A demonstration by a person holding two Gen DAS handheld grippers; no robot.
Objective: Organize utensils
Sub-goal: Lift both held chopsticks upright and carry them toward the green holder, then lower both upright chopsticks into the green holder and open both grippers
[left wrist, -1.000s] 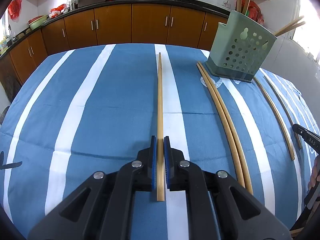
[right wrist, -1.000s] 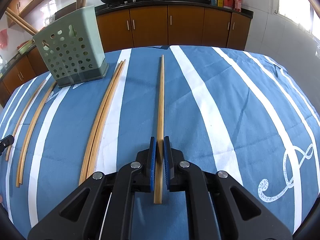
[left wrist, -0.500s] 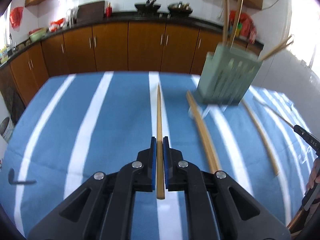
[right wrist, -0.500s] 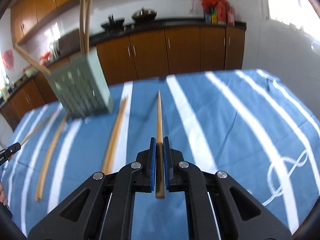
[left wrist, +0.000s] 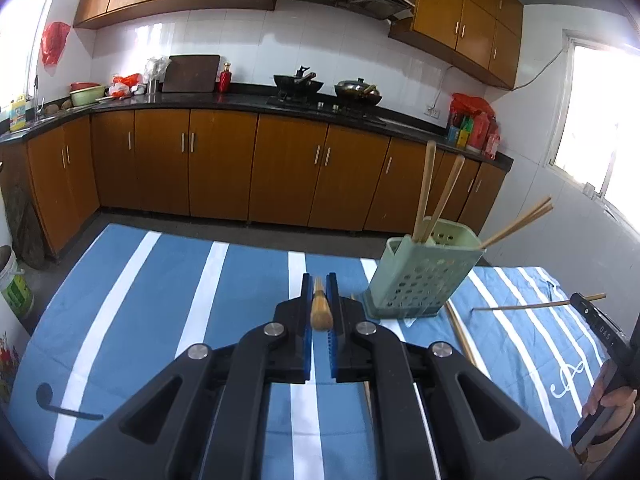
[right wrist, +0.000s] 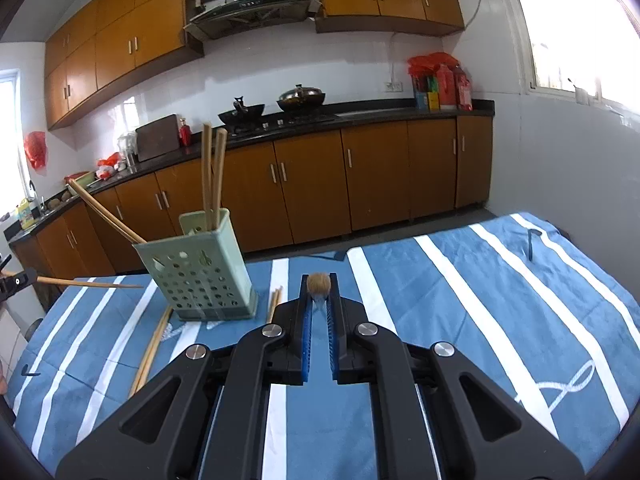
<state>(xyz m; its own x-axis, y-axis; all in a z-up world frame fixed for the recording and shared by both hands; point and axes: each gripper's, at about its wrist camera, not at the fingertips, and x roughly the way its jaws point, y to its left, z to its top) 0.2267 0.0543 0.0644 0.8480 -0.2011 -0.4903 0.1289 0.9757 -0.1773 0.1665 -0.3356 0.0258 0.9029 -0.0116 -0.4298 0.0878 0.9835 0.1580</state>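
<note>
My left gripper (left wrist: 319, 280) is shut on a wooden chopstick (left wrist: 320, 310), seen end-on, held above the blue striped table. My right gripper (right wrist: 319, 280) is shut on another chopstick (right wrist: 319, 283), also seen end-on. The green perforated utensil holder (left wrist: 424, 276) stands on the table to the right of the left gripper and holds several chopsticks; it also shows in the right wrist view (right wrist: 200, 268), left of the right gripper. The right gripper and its chopstick (left wrist: 532, 305) show at the left view's right edge. The left gripper's chopstick (right wrist: 88, 283) shows at the right view's left edge.
More chopsticks lie on the blue-and-white striped cloth (right wrist: 480, 300) beside the holder, one pair (right wrist: 154, 344) to its left and others (right wrist: 275, 300) to its right. Brown kitchen cabinets (left wrist: 224, 168) and a counter with woks stand beyond the table's far edge.
Both grippers have lifted their chopsticks off the table and tilted up, so each chopstick now points away from its camera. The view has swung from the tabletop to the kitchen wall.
</note>
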